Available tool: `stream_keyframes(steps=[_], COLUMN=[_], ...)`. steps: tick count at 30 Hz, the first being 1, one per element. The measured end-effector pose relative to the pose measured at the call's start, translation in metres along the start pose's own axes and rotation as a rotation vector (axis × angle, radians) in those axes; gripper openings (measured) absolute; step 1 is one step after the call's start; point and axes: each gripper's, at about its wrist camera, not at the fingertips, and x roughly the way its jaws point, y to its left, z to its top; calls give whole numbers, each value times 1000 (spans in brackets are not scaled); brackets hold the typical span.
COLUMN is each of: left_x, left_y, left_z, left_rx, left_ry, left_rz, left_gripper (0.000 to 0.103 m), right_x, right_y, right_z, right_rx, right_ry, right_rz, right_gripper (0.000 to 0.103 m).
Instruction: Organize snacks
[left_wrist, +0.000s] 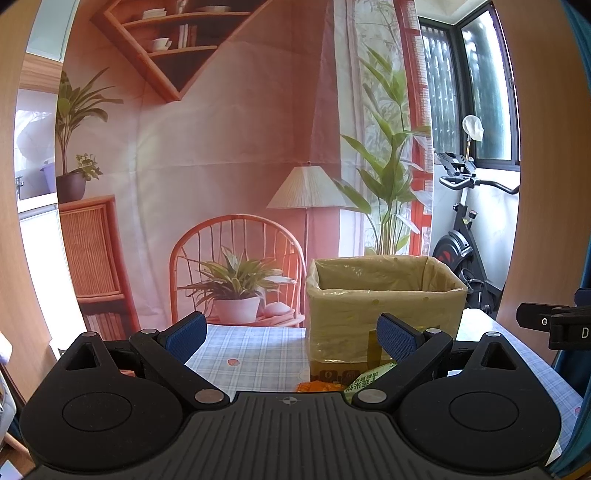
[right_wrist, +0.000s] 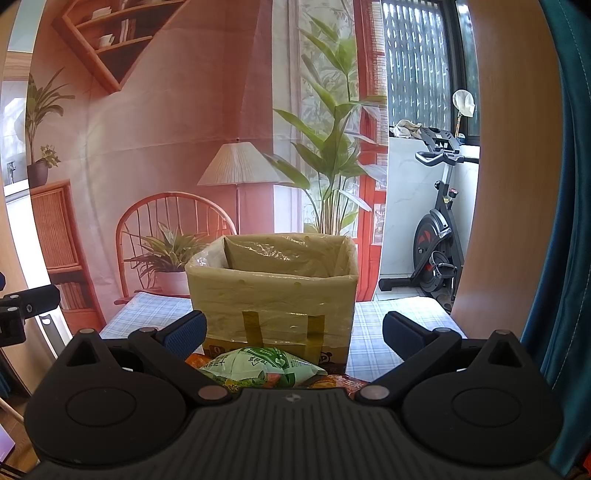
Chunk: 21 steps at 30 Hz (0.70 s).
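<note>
Closest in the right wrist view, the right gripper (right_wrist: 293, 332) has its fingers spread wide with nothing between them. Just beyond its body lies a green snack packet (right_wrist: 260, 365) on orange packets (right_wrist: 341, 380), all on the checked tablecloth (right_wrist: 373, 332) against the foot of the cardboard box (right_wrist: 273, 291). The left gripper (left_wrist: 291, 334) is likewise spread apart and empty; an orange packet (left_wrist: 317, 386) and what seems the same green packet's edge (left_wrist: 364, 380) peek over its body. The box, lined with a yellowish plastic bag (right_wrist: 288, 251), stands open-topped. Behind hangs a printed backdrop (right_wrist: 166, 129); an exercise bike (right_wrist: 436, 240) stands far right.
</note>
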Motion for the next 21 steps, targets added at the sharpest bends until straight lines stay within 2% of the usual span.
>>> stream_keyframes(steps=[21], left_x=[0], left_y=[0], left_z=[0], left_rx=[-1], left_ry=[3], left_rz=[-1], left_gripper=[100], right_x=[0], right_y=[-1], right_z=[-1], right_rx=[-2], right_ry=[0], right_rz=[-1], right_gripper=[103])
